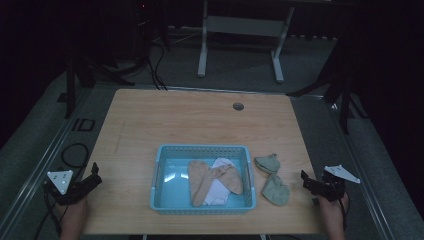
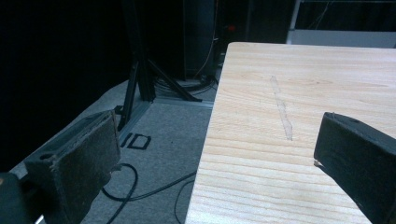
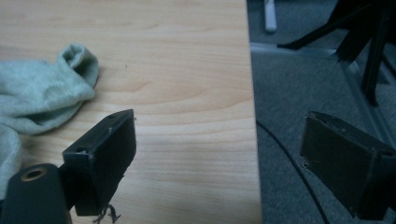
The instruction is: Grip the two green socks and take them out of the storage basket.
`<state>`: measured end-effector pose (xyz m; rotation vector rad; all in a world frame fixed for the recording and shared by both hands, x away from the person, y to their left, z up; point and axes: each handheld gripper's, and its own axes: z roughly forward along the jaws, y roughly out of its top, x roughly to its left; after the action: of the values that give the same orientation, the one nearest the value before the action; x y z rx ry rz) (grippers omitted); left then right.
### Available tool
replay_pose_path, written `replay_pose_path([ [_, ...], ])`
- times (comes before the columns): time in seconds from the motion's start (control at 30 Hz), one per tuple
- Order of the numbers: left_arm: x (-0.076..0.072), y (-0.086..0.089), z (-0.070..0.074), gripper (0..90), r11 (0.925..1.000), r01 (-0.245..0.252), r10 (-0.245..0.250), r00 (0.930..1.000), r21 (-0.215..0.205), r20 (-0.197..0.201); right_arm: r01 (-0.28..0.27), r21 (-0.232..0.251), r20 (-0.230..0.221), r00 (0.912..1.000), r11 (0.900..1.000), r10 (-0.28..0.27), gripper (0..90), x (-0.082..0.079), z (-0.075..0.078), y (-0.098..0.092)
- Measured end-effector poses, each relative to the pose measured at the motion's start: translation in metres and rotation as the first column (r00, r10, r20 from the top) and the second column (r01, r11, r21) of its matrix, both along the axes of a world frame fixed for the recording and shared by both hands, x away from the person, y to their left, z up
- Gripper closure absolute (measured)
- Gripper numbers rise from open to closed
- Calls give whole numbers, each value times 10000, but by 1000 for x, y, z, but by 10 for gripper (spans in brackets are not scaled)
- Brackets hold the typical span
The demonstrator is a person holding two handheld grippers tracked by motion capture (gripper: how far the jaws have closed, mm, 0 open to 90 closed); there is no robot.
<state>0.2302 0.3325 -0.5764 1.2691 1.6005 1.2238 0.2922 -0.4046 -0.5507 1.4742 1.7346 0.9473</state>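
My right gripper [image 1: 311, 183] hangs released and empty over the counter's [image 1: 200, 120] right edge, jaws spread wide. Just beside it to the left lie two green socks [image 1: 273, 181] on the bare wood. My left gripper [image 1: 89, 179] gapes empty at the left edge, well apart from the blue basket [image 1: 202, 206] holding tan socks [image 1: 205, 177] over a white cloth [image 1: 217, 192].

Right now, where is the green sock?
In the high view, the green sock lies on the table, just right of the blue basket, near the right claw.
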Motion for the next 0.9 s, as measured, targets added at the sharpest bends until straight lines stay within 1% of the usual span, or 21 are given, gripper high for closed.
replay_pose_path([
  [0.03,0,0,0,4,10000,-1,1,10000,-1,-2,108,42,209,9997,9999,-109,107,-3,0,-1],
  [0.1,0,0,0,4,10000,-2,2,10000,-1,-2,70,250,488,9988,9997,-82,107,-7,-1,-3],
  [0.13,0,0,0,4,10000,-4,4,10000,-2,-1,92,263,589,9982,9996,-107,107,-9,-1,-4],
  [0.27,0,0,0,4,10000,-5,5,10000,0,-1,96,96,552,9984,9999,-101,107,-13,-5,-3],
  [0.37,0,0,0,4,10000,-4,4,10000,0,0,178,-65,635,9978,9998,-174,107,-16,-8,-2],
  [0.43,0,0,0,4,10000,15,-15,10000,-7,-9,430,-283,1011,9941,9987,-400,107,-20,-10,0],
  [0.5,0,0,0,4,10000,18,-18,10000,-9,1,465,-403,1414,9891,9981,-403,107,-22,-10,0],
  [0.53,0,0,0,4,10000,16,-16,10000,-4,4,567,-365,1581,9861,9977,-503,107,-23,-11,-1],
  [0.6,0,0,0,4,10000,9,-9,10000,1,0,582,-32,1803,9820,9983,-567,107,-25,-11,-2],
  [0.63,0,0,0,4,10000,11,-11,10000,2,-7,599,47,1940,9792,9982,-597,107,-26,-12,-3],
  [0.73,0,0,0,4,10000,11,-11,10000,-3,-3,646,228,2055,9763,9977,-679,107,-27,-13,-5],
  [0.8,0,0,0,4,10000,11,-11,10000,-3,6,670,162,2064,9760,9976,-689,107,-28,-13,-6],
  [0.9,0,0,0,4,10000,13,-13,10000,-15,-7,651,137,2210,9730,9978,-665,107,-29,-13,-6],
])
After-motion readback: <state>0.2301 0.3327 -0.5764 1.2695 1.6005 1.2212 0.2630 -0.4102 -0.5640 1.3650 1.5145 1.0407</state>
